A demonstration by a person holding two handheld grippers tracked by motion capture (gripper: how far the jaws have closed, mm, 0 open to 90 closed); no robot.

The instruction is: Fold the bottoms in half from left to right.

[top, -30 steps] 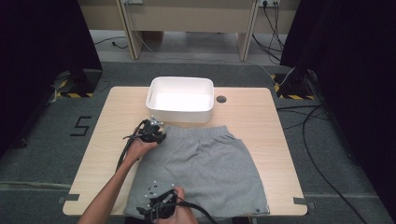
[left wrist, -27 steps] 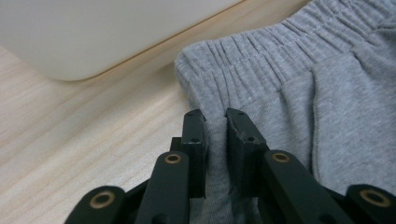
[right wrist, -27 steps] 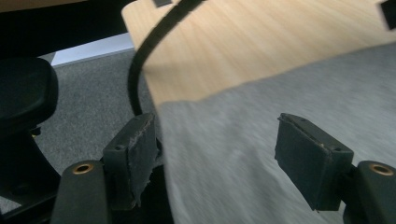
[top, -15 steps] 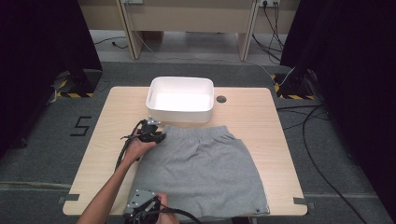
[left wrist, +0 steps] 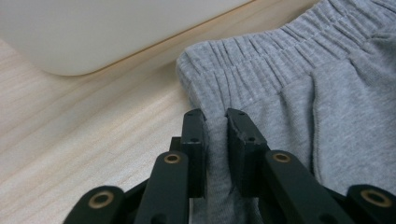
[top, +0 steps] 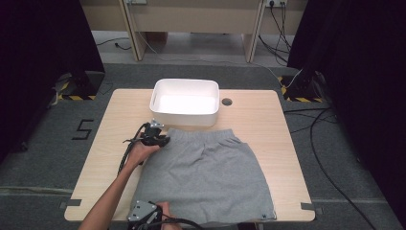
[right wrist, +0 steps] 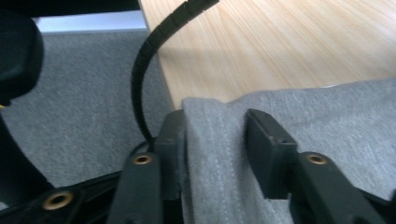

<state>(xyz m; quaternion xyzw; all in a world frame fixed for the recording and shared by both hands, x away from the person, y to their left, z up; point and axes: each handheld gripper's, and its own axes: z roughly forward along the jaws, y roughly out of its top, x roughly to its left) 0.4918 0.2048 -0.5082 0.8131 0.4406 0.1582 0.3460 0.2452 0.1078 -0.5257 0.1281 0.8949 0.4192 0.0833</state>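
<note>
My left gripper [left wrist: 215,126] is pinching the grey shorts [top: 210,172] near the waistband, right gripper [right wrist: 215,135] jaws spread around the hem corner.

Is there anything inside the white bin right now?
No, the white bin looks empty in the high view, and the grey shorts lie flat on the table beside it.

floor marking [top: 84,129] | left of table | reads "5", possibly "S"

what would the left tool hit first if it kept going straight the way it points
Likely the elastic waistband of the grey shorts that the left tool grips, then the white tub beyond it; depth is uncertain.
</note>
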